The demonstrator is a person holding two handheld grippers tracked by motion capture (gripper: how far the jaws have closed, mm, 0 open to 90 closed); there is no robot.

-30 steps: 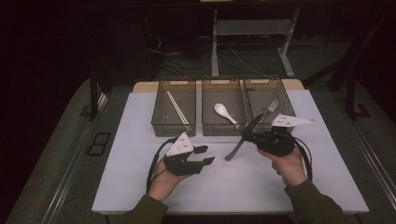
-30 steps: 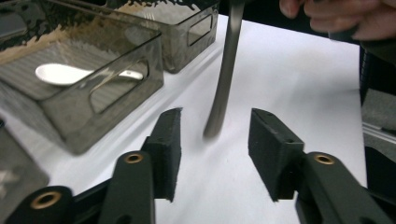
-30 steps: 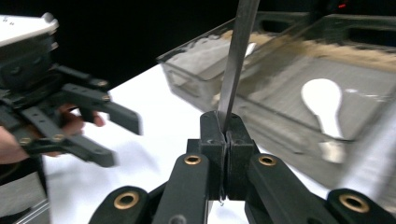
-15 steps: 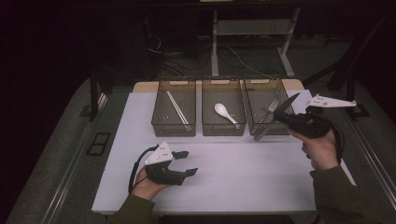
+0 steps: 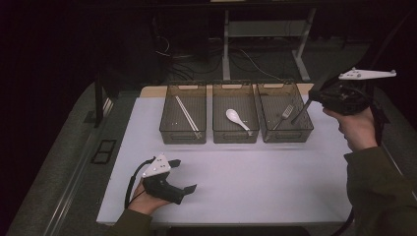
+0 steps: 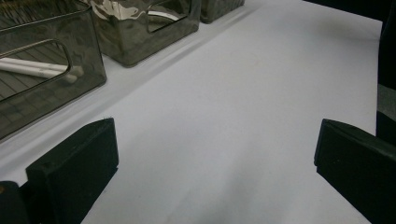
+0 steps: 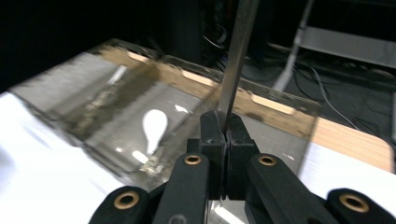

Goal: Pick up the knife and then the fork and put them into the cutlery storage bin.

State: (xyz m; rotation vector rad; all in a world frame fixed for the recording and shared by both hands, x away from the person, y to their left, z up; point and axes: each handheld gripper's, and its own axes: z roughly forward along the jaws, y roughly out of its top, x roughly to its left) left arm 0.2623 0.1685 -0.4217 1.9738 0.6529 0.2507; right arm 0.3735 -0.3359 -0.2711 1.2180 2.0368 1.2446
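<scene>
High view | right claw (image 5: 314, 101) raised, clamping knife (image 5: 301, 112) | left claw (image 5: 182, 174) low, agape

Dim room, bright tabletop, blurred right gripper view

Black grippers, brass rivets, dark olive sleeves.

Three bins (image 5: 235, 119) side by side: chopsticks (image 5: 187, 113), spoon (image 5: 236, 118), fork (image 5: 284, 114).
</scene>
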